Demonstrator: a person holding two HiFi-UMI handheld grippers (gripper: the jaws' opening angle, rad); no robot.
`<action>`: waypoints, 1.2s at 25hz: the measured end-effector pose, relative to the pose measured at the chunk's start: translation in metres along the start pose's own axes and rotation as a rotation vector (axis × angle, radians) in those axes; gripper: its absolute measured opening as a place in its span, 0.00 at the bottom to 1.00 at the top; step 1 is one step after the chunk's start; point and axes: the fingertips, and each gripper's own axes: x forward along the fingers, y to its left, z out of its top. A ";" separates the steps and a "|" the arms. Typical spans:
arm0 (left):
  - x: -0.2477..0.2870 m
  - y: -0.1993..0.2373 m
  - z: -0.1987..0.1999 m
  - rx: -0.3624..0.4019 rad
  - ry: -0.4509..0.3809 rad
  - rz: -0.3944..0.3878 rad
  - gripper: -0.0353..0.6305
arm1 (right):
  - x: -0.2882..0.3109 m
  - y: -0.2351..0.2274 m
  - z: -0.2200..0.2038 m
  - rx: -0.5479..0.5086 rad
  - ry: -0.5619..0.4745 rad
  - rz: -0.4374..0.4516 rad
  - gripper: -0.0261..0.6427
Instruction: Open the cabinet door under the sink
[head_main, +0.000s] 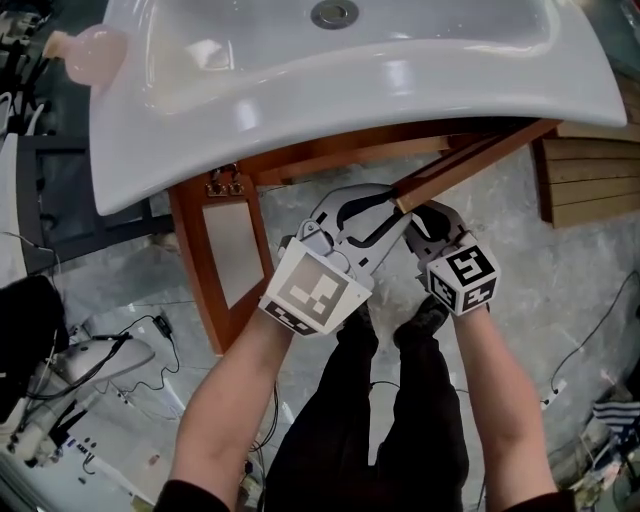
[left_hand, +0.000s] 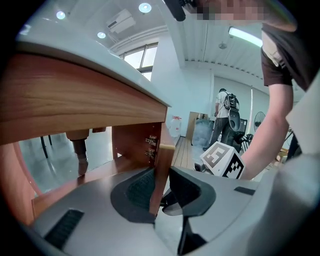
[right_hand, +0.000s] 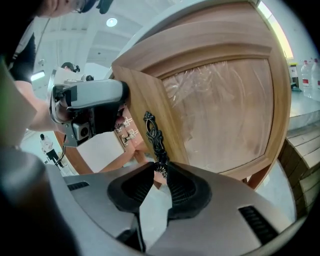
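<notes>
The wooden cabinet's right door (head_main: 480, 155) stands swung out from under the white sink (head_main: 350, 90). My right gripper (head_main: 418, 222) is shut on the lower end of the door's ornate black handle (right_hand: 154, 135), which sits between its pads (right_hand: 182, 187). In the right gripper view the door's panel (right_hand: 220, 110) fills the right side. My left gripper (head_main: 388, 212) is at the same door's free edge (left_hand: 162, 160), which stands upright between its jaws. The left pad (left_hand: 141, 186) lies at the wood, and a gap shows before the right pad. The left gripper (left_hand: 162, 186) is open around the edge.
The cabinet's left door (head_main: 232, 255) also hangs open. A pink bottle (head_main: 95, 52) stands on the sink's left corner. Wooden planks (head_main: 590, 180) lie at the right, cables and gear (head_main: 90, 380) on the floor at the left. My legs (head_main: 390, 400) are below the grippers.
</notes>
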 end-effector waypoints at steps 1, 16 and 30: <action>0.001 0.001 0.000 0.011 0.002 0.000 0.21 | 0.001 0.000 0.001 -0.001 -0.002 -0.001 0.18; 0.007 -0.009 0.003 0.074 0.006 -0.113 0.21 | -0.015 -0.004 -0.014 -0.037 0.007 -0.024 0.20; 0.015 -0.075 0.002 -0.027 0.030 -0.017 0.20 | -0.129 -0.007 -0.039 0.042 -0.043 -0.096 0.13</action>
